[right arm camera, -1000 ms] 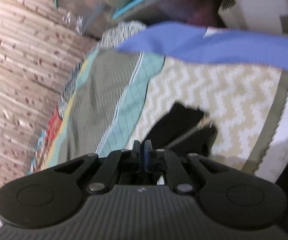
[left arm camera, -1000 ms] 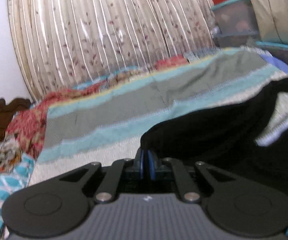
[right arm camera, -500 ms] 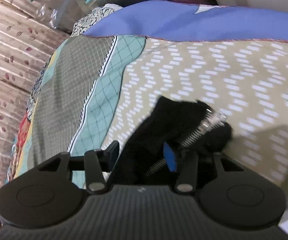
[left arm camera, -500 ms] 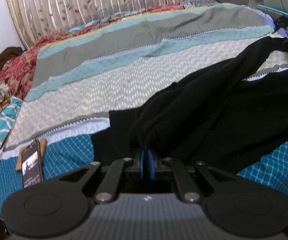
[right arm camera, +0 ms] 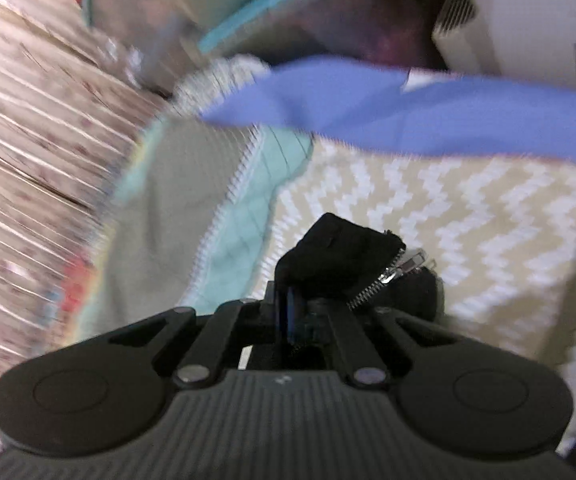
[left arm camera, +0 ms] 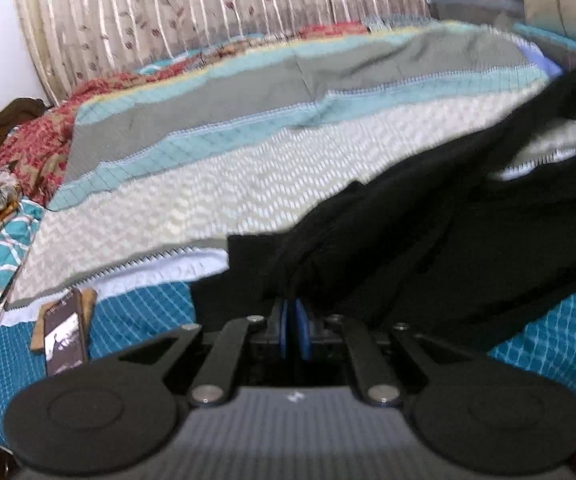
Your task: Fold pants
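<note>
Black pants (left arm camera: pixel 428 236) lie stretched across the striped bedspread (left arm camera: pixel 208 192) from lower middle to upper right in the left wrist view. My left gripper (left arm camera: pixel 295 312) is shut on a fold of the black cloth at its near end. In the right wrist view my right gripper (right arm camera: pixel 300 308) is shut on the pants' waist end (right arm camera: pixel 340 256), where a silver zipper (right arm camera: pixel 384 280) shows beside the pads. The bunched cloth is lifted a little over the beige zigzag band (right arm camera: pixel 468 240).
A phone (left arm camera: pixel 66 332) on a wooden block lies at the bed's near left corner. Pleated curtains (left arm camera: pixel 208 12) hang behind the bed. Storage boxes (right arm camera: pixel 248 12) and a blue cloth (right arm camera: pixel 408 116) sit past the far edge. Patterned fabrics (left arm camera: pixel 28 152) are piled at left.
My right gripper opened over the zipper end, then shut on it and lifted it. The left gripper sank toward the bed, still holding the black cloth.
</note>
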Motion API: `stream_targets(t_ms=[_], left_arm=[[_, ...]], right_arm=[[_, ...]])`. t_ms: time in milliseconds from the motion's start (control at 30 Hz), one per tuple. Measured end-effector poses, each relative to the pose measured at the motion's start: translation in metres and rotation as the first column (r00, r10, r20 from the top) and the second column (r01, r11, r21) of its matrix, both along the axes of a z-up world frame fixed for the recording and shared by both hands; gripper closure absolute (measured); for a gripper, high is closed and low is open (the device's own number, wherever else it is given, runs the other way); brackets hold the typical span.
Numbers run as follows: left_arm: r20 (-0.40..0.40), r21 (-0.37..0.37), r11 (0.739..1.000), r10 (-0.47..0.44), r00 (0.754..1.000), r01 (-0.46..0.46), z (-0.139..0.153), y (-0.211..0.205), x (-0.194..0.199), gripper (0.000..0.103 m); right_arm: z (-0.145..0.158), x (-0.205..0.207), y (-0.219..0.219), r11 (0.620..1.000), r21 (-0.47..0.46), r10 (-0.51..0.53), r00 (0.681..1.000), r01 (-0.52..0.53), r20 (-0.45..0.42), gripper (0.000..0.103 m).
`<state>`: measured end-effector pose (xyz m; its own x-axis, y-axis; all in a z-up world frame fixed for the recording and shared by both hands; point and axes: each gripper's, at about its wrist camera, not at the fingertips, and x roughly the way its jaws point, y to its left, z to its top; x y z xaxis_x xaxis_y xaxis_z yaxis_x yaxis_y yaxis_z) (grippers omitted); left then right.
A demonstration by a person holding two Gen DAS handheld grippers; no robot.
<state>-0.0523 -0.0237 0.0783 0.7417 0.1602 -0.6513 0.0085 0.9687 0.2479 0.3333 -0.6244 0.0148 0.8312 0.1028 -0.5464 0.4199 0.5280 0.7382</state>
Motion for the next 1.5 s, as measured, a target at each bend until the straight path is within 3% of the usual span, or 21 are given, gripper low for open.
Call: stream_targets(t_ms=[133, 300, 433, 533, 567, 633, 700, 867, 967, 1000, 1100, 1133, 1200, 1267, 1333, 1367, 1400, 1433, 1500], left_arm=[[0.040, -0.001, 1.000, 0.000, 0.999, 0.000, 0.009, 0.009, -0.016, 0.097], [0.035, 0.006, 0.999, -0.032, 0.999, 0.032, 0.003, 0.014, -0.038, 0.096], [-0.014, 0.019, 0.998, -0.055, 0.998, 0.056, -0.015, 0.017, -0.048, 0.096], [-0.038, 0.018, 1.000, 0.003, 0.999, -0.003, -0.021, 0.027, -0.053, 0.093], [-0.044, 0.003, 1.000, 0.031, 0.999, -0.030, -0.020, 0.033, -0.055, 0.093], [-0.052, -0.065, 0.994, 0.081, 0.995, -0.084, -0.015, 0.049, -0.060, 0.092], [-0.050, -0.170, 0.975, 0.137, 0.989, -0.143, -0.006, 0.068, -0.063, 0.090], [-0.040, -0.392, 0.879, 0.280, 0.959, -0.273, 0.013, 0.105, -0.057, 0.054], [-0.089, -0.473, 0.832, 0.282, 0.955, -0.290, 0.011, 0.117, -0.037, 0.019], [-0.106, -0.506, 0.812, 0.276, 0.955, -0.291, 0.009, 0.122, -0.030, 0.004], [-0.137, -0.582, 0.764, 0.247, 0.959, -0.280, -0.002, 0.137, -0.004, 0.000], [-0.161, -0.595, 0.749, 0.245, 0.956, -0.293, -0.009, 0.141, 0.005, 0.000], [-0.227, -0.642, 0.694, 0.231, 0.946, -0.324, -0.025, 0.152, 0.023, 0.000], [-0.285, -0.691, 0.642, 0.181, 0.941, -0.332, -0.043, 0.156, 0.037, 0.000], [-0.314, -0.712, 0.615, 0.155, 0.937, -0.340, -0.062, 0.154, 0.047, 0.007], [-0.300, -0.693, 0.638, 0.168, 0.939, -0.335, -0.065, 0.148, 0.049, 0.015], [-0.271, -0.661, 0.681, 0.175, 0.947, -0.315, -0.063, 0.140, 0.051, 0.044], [-0.231, -0.630, 0.725, 0.166, 0.959, -0.278, -0.057, 0.133, 0.053, 0.065], [-0.135, -0.653, 0.733, 0.137, 0.981, -0.192, -0.035, 0.127, 0.051, 0.075]], right_arm=[[0.029, -0.079, -0.039, 1.000, 0.027, -0.006, 0.994, 0.003, 0.108, 0.097], [0.022, -0.184, -0.090, 0.997, 0.049, -0.062, 0.991, 0.057, 0.120, 0.097], [-0.023, -0.244, -0.110, 0.992, 0.057, -0.112, 0.993, 0.113, -0.021, 0.093], [-0.058, -0.283, -0.121, 0.972, 0.059, -0.215, 0.965, 0.226, -0.149, 0.085], [-0.062, -0.295, -0.121, 0.960, 0.058, -0.262, 0.951, 0.274, -0.166, 0.078], [-0.060, -0.312, -0.121, 0.940, 0.046, -0.327, 0.933, 0.337, -0.151, 0.077], [-0.049, -0.316, -0.114, 0.947, 0.026, -0.316, 0.943, 0.320, -0.101, 0.077], [-0.011, -0.289, -0.054, 0.994, -0.097, -0.039, 0.999, 0.042, 0.035, 0.075], [-0.002, -0.263, 0.012, 0.961, -0.168, 0.232, 0.971, -0.220, 0.057, 0.072], [-0.003, -0.254, 0.036, 0.934, -0.183, 0.320, 0.946, -0.307, 0.050, 0.071], [-0.005, -0.232, 0.120, 0.801, -0.232, 0.570, 0.822, -0.552, 0.015, 0.071], [-0.006, -0.227, 0.150, 0.743, -0.246, 0.642, 0.766, -0.622, 0.000, 0.070], [-0.006, -0.222, 0.203, 0.641, -0.263, 0.745, 0.667, -0.721, -0.012, 0.070], [-0.006, -0.217, 0.258, 0.530, -0.248, 0.837, 0.548, -0.811, -0.003, 0.070], [-0.006, -0.216, 0.310, 0.416, -0.233, 0.905, 0.425, -0.879, 0.009, 0.070], [-0.007, -0.219, 0.337, 0.352, -0.227, 0.934, 0.358, -0.908, 0.018, 0.070], [-0.007, -0.216, 0.359, 0.300, -0.218, 0.953, 0.303, -0.929, 0.021, 0.070], [-0.009, -0.223, 0.380, 0.250, -0.210, 0.968, 0.252, -0.945, 0.019, 0.070], [-0.016, -0.211, 0.427, 0.159, -0.183, 0.987, 0.163, -0.970, -0.006, 0.071]])
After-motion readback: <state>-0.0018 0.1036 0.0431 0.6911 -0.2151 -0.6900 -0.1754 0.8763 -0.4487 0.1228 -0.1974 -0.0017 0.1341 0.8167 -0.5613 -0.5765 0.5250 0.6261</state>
